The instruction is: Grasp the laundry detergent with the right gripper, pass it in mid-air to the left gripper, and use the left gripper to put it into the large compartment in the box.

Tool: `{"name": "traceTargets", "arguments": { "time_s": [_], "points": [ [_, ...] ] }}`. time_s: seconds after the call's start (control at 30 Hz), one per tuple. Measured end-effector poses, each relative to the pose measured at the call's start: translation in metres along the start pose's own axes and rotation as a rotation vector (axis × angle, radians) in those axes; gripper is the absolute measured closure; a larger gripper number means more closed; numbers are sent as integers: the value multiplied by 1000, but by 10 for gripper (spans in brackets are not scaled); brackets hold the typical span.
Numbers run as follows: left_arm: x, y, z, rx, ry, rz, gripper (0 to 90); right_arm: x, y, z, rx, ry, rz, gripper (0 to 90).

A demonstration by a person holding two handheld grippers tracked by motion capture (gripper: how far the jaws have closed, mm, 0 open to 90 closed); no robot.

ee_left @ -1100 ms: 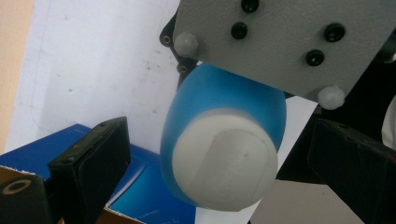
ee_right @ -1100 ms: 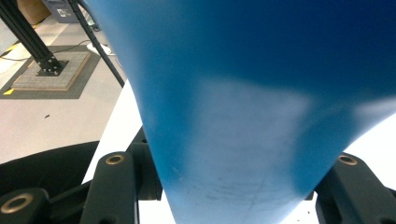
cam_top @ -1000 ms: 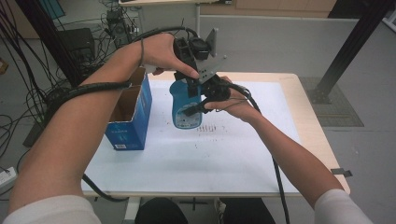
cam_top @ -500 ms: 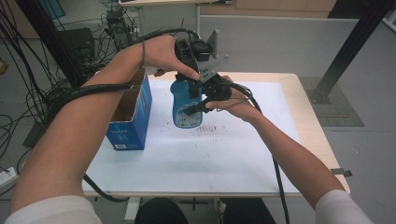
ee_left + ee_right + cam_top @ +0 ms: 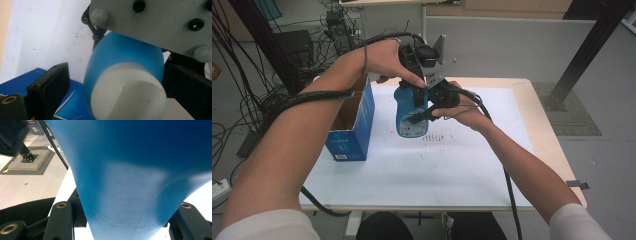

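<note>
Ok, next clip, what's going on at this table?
A person is working on a blue bottle with a handheld gripper in each hand, above a white-covered table. The right gripper clamps the bottle's body, holding it upright. The left gripper is at the top, its jaws on either side of the white cap with a visible gap on at least one side, so it hasn't closed on it. An open blue box stands to the left.

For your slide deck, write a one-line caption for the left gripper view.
Open left gripper fingers flank the white cap of a blue bottle, above a blue box and white table.
</note>
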State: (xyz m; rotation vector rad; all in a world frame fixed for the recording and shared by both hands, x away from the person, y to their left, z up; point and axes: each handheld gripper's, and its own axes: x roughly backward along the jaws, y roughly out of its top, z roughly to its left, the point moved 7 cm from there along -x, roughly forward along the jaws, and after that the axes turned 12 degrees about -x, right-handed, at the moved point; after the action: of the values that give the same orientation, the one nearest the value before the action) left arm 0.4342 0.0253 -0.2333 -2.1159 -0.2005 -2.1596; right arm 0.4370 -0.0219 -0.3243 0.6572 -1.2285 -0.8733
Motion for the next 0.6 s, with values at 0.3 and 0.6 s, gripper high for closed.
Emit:
{"name": "traceTargets", "arguments": {
  "time_s": [0.3,0.6],
  "points": [
    [0,4,-2,-11,0,4,66,3,0,1,-1,-2,0,443],
    [-1,6,-2,-15,-3,4,66,3,2,0,24,-3,-16,443]
  ]
}}
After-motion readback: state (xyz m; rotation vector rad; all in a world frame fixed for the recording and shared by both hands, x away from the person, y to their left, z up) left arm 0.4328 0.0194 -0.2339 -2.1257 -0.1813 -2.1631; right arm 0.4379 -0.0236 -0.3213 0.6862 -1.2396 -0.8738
